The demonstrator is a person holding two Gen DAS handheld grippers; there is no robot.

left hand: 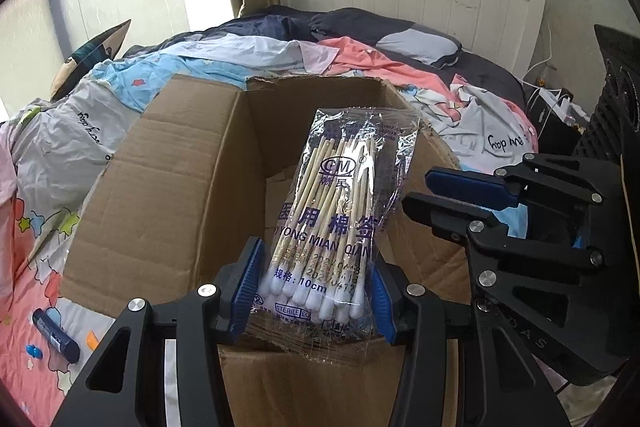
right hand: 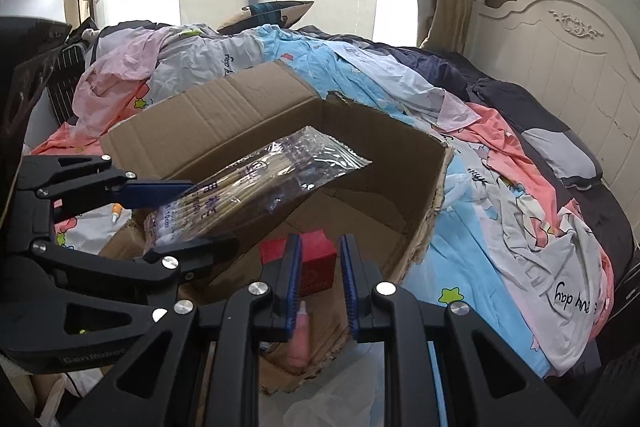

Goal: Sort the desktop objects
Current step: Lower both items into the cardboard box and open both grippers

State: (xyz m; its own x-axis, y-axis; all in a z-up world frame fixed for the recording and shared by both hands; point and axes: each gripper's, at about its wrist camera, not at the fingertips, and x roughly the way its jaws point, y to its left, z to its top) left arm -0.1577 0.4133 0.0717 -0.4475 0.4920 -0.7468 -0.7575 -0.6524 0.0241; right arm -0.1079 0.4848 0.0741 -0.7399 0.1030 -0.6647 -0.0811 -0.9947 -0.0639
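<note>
left gripper (left hand: 312,291) right under my lens, clamped on the swab pack (left hand: 340,211) by its cotton-tip end, pack held over the open box (left hand: 168,195) on the bed (left hand: 480,107). right gripper (right hand: 320,283) empty, jaws narrowly apart, beside it. red box (right hand: 316,255) and pink bottle (right hand: 301,335) already lie inside, i reckon. tube (left hand: 56,335) and blue bits (left hand: 34,351) are left on the bed.

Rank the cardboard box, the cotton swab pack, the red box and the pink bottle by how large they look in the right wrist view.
1. cardboard box
2. cotton swab pack, held by the left gripper over the box
3. and 4. red box and pink bottle: both partly hidden by the right gripper, so unranked.
</note>
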